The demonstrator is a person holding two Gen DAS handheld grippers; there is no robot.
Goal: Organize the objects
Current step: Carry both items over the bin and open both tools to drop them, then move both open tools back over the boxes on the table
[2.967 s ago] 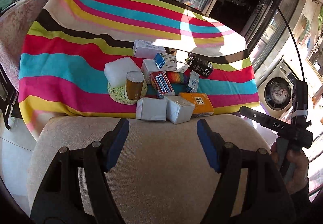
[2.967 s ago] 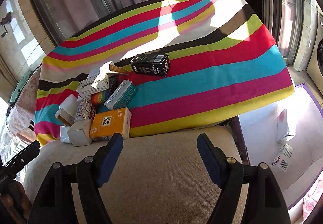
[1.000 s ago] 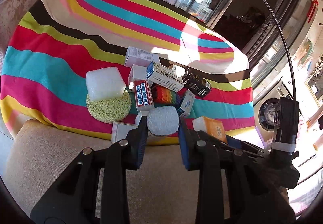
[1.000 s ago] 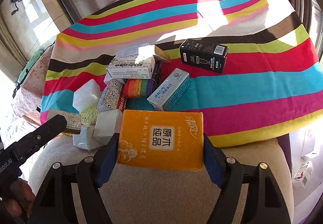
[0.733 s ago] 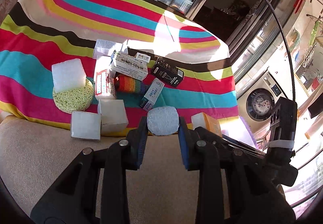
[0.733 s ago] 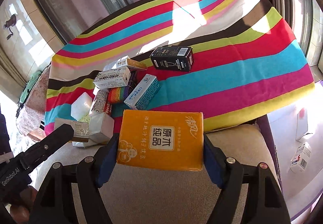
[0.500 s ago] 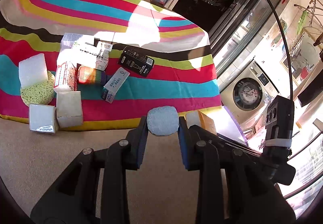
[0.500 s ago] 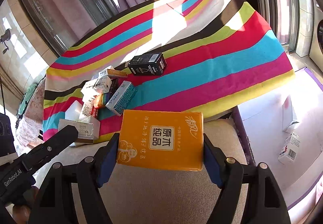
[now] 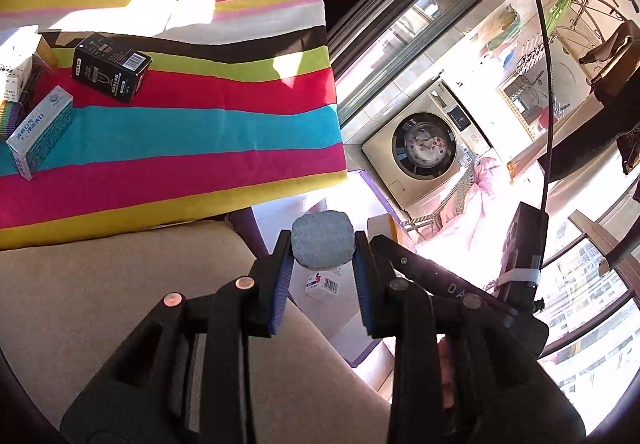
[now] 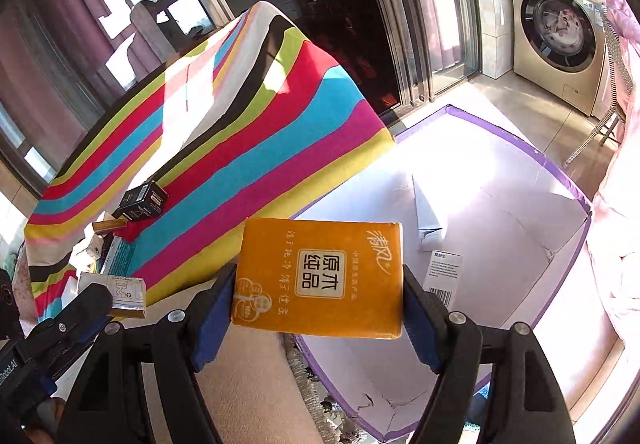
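jaws clenched: left gripper [image 9: 322, 268] on grey sponge [image 9: 322, 240], right gripper [image 10: 317, 318] on orange tissue pack [image 10: 318, 278], both above purple-rimmed box [image 10: 560, 171].

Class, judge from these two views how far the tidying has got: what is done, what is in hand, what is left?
Done: a few small boxes already lie in the purple-edged bin on the floor. In hand: the left gripper grips a grey round pad; the right gripper grips an orange tissue pack, both over the bin. Left: a black box, a blue box and others on the striped cloth.
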